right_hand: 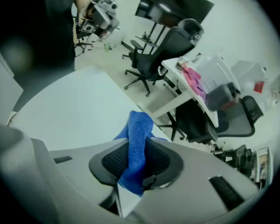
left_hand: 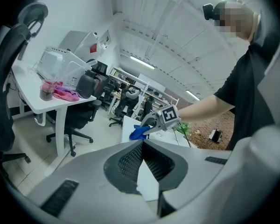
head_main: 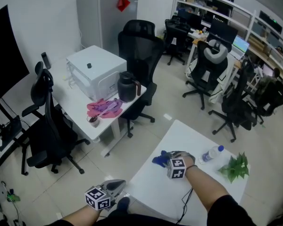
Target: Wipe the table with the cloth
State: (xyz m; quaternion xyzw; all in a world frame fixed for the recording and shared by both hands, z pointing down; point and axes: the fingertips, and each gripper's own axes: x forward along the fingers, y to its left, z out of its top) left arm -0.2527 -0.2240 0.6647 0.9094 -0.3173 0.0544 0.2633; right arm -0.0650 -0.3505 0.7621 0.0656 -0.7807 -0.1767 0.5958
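Pinching a blue cloth (right_hand: 139, 139) between the fingers (right_hand: 111, 162) of the right gripper (right_hand: 137, 166), low over the white bench (head_main: 179, 135) near its left edge. Bottle (head_main: 211, 153) and plant (head_main: 235, 166) off to the right. Holding the left gripper (left_hand: 142, 158) off the bench's near corner, fingers (left_hand: 128, 164) closed together on nothing.

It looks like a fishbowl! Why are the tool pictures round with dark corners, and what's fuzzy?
Left gripper view: the wide lens bends everything round and leaves the corners dark. Right gripper view: same bending; the crumpled blue cloth looks sharp, and the person's dark clothing at top left is blurry. Head view: fairly sharp, evenly lit.
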